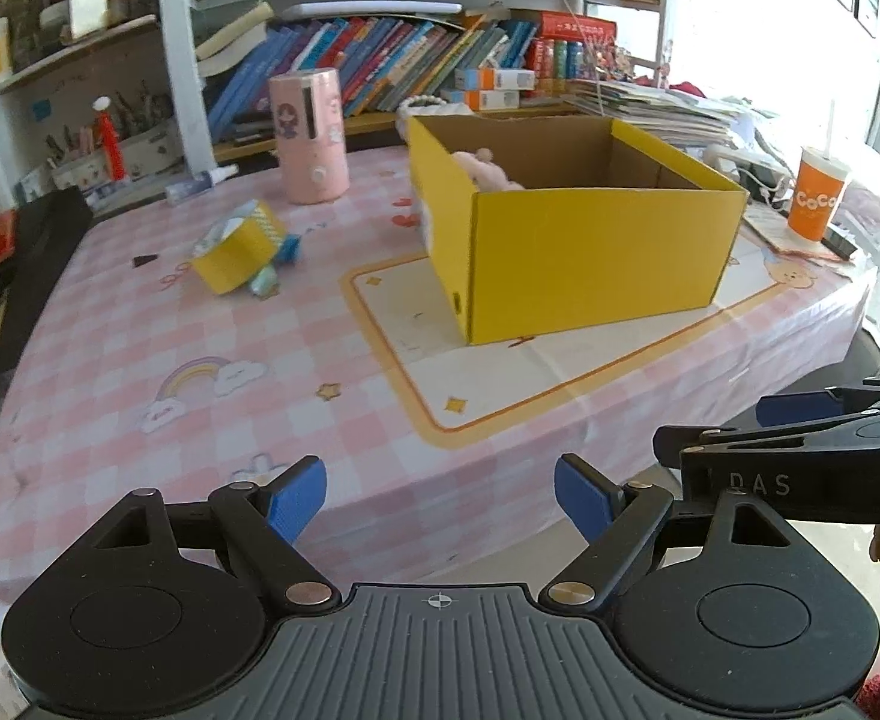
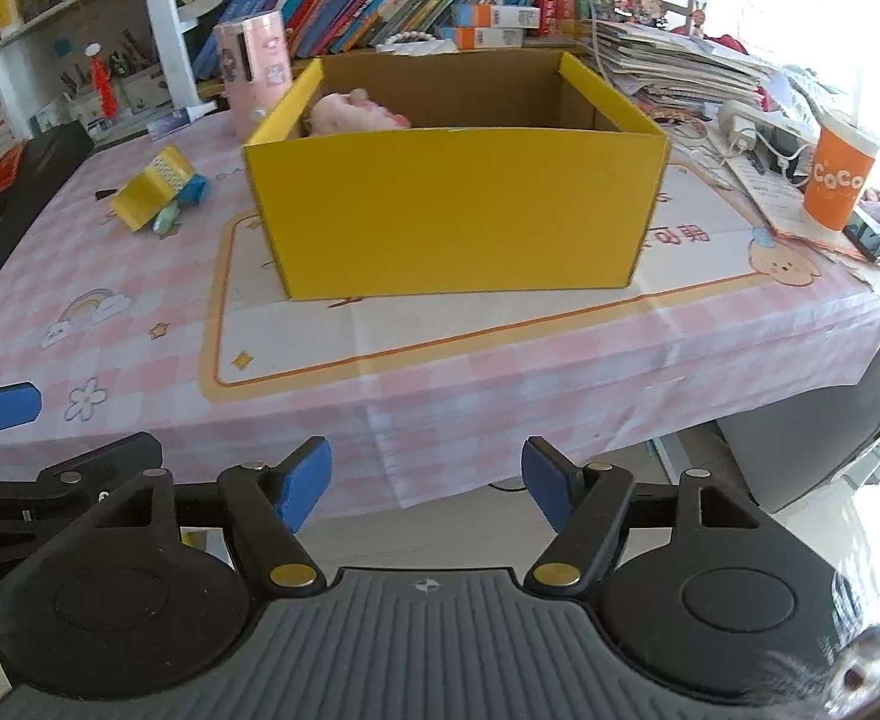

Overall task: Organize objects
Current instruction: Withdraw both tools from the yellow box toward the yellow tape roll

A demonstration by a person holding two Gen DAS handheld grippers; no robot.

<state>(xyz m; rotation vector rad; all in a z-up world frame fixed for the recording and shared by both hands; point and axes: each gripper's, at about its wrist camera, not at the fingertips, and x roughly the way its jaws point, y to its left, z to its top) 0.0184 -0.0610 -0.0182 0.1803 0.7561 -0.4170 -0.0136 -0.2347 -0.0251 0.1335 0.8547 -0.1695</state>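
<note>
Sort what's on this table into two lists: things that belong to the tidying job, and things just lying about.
Likely for the job:
- yellow box, open-topped
- pink plush toy, already inside it
- small yellow box, tipped over on the cloth
- teal item beside it
- left tool and right tool, both open, holding nothing

Probably just lying about:
- pink canister
- orange cup
- paper stack
- shelved books

Right wrist view. The right gripper (image 2: 427, 489), blue pads spread apart and empty, hangs off the near edge of a table (image 2: 140, 324) with a pink checked cloth. A yellow cardboard box (image 2: 452, 210) stands open-topped at centre; a pink plush toy (image 2: 350, 111) lies in its far-left corner. Left of the box lies a small yellow carton (image 2: 146, 192); to the right stands an orange cup (image 2: 839, 177).
</note>
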